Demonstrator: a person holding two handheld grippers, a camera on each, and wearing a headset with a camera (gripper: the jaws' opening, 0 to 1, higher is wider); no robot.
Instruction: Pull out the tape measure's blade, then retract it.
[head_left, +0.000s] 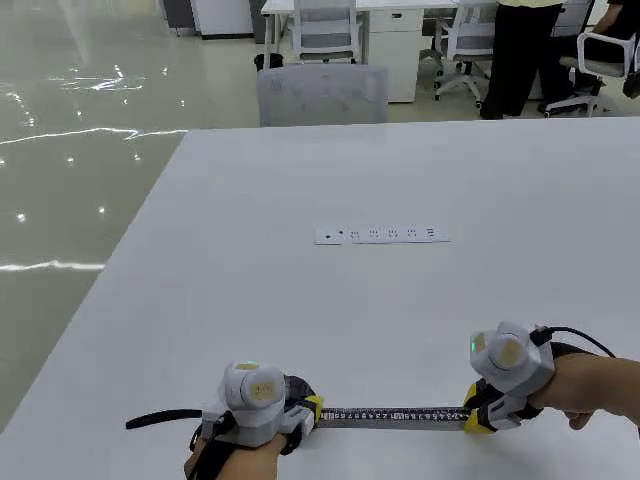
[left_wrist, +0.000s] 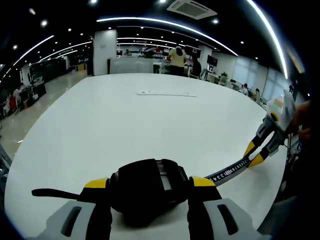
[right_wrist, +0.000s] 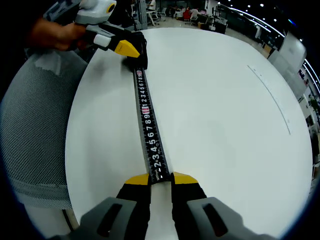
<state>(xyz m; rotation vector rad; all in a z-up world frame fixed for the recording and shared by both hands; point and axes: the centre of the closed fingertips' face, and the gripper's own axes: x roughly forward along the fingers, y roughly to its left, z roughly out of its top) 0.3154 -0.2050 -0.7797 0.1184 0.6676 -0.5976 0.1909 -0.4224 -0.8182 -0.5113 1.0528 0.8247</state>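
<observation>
At the far left of the head view a black wrist strap (head_left: 160, 418) trails flat on the white surface (head_left: 230, 270), leading to the tape measure case (left_wrist: 150, 190). The left tongs (head_left: 305, 412) are closed around that black case, one yellow tip pressed against each side, near the front edge of the surface. In the left gripper view the case sits squarely between the two tips.

From the case the blade (head_left: 390, 414) runs out to the right, lying low along the surface in a straight line between the two tools. In the right gripper view its printed numbers read upward from the low digits near the tips toward the case.

The right tongs (right_wrist: 160, 178) are pinched nearly together on the free end of the blade, their yellow tips either side of it. A hand grips this tool at the right edge of the head view.

Further back, a white power strip (head_left: 380, 235) lies mid-surface, well apart from the tape, and a grey chair (head_left: 322, 95) stands at the far edge.
</observation>
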